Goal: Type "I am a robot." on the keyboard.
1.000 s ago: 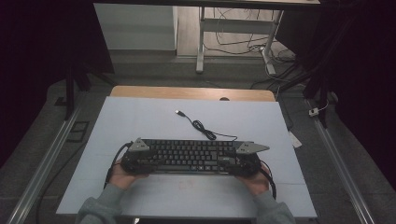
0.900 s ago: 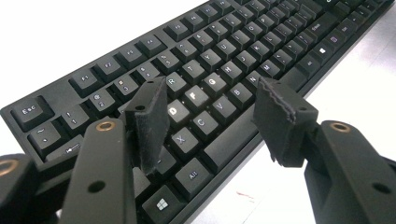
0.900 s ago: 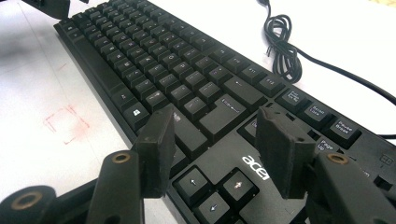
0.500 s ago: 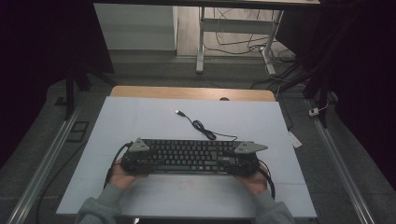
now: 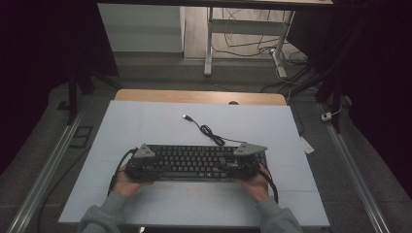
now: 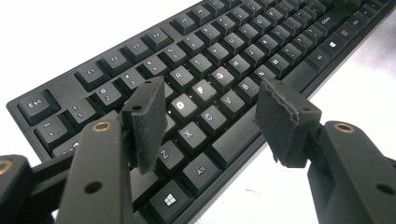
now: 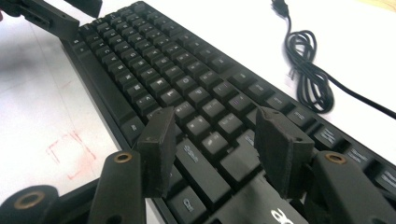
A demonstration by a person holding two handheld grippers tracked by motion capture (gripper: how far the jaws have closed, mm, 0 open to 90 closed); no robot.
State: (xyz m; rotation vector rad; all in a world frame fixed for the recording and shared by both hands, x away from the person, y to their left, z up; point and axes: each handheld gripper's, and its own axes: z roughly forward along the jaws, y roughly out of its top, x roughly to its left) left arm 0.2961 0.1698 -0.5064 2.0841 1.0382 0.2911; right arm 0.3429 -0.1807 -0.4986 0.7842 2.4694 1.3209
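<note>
Near edge: two grey sleeves, hands on the grips. Left gripper [image 5: 141, 167] over the keyboard's [image 5: 194, 162] left end, jaws apart above the letter keys, clamping nothing. Right gripper [image 5: 248, 165] over the right end, jaws likewise apart, nothing between them. Pads [image 6: 147, 121] matte black, rubbery, edges ragged.

Keyboard lies flat on the white mat [image 5: 145, 121], long axis left-right, parallel to the near edge, key legends facing the person. Black plastic, low squarish caps, white lettering.

Beyond: black cable [image 5: 211, 133] runs from the back edge, loosely coiled, USB plug [image 5: 186, 117] pointing far-left. Farther, a wooden table edge [image 5: 194, 96].
</note>
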